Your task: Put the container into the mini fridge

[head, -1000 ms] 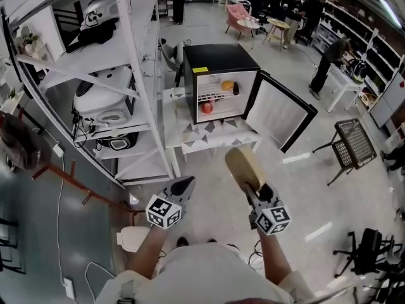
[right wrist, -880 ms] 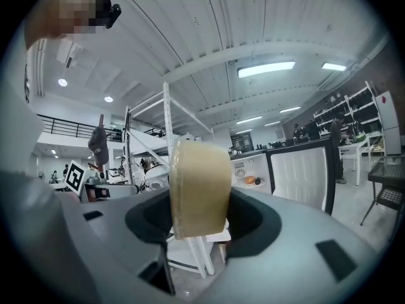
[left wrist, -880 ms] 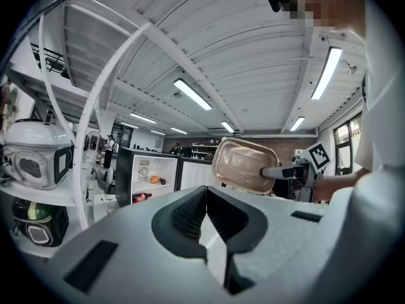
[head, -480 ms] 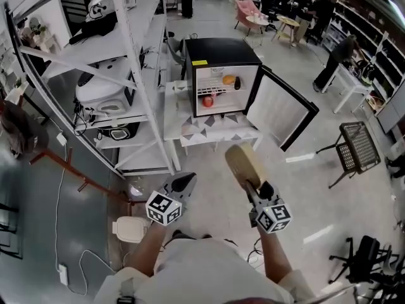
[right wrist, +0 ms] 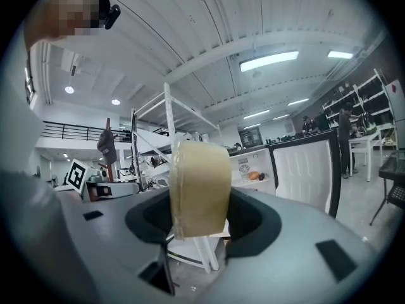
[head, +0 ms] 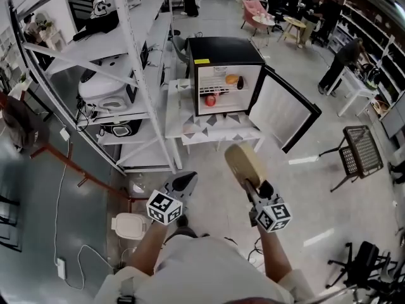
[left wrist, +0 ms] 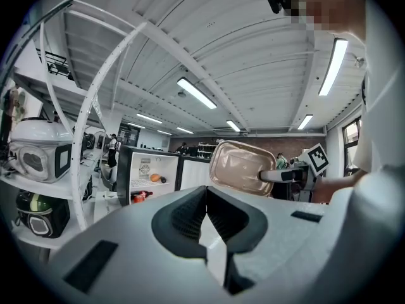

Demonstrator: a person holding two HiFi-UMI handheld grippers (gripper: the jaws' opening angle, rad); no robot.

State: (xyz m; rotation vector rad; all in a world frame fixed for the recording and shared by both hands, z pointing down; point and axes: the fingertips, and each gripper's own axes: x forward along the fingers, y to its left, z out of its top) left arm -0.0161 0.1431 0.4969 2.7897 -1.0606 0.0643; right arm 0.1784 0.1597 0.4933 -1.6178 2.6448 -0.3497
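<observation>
A tan, lidded container (head: 243, 163) stands on edge in my right gripper (head: 253, 183), which is shut on it; the right gripper view shows the container (right wrist: 199, 185) clamped between the pads. Ahead, the black mini fridge (head: 224, 75) sits on a low white table (head: 190, 135) with its door (head: 283, 109) swung open to the right. An orange item (head: 232, 79) and a red item (head: 211, 100) lie on its shelves. My left gripper (head: 183, 183) hangs beside the right one, shut and holding nothing (left wrist: 205, 195). The container (left wrist: 243, 168) and fridge (left wrist: 149, 176) appear in the left gripper view.
White metal shelving (head: 120, 81) loaded with appliances runs along the left, close to the table. A wire chair (head: 361, 151) stands at the right. A white object (head: 130, 225) and a cable (head: 60, 189) lie on the floor at left. People stand far back.
The head view has shifted slightly and the fridge sits a touch higher in frame. Both grippers keep the same pose, the right still holding the container.
</observation>
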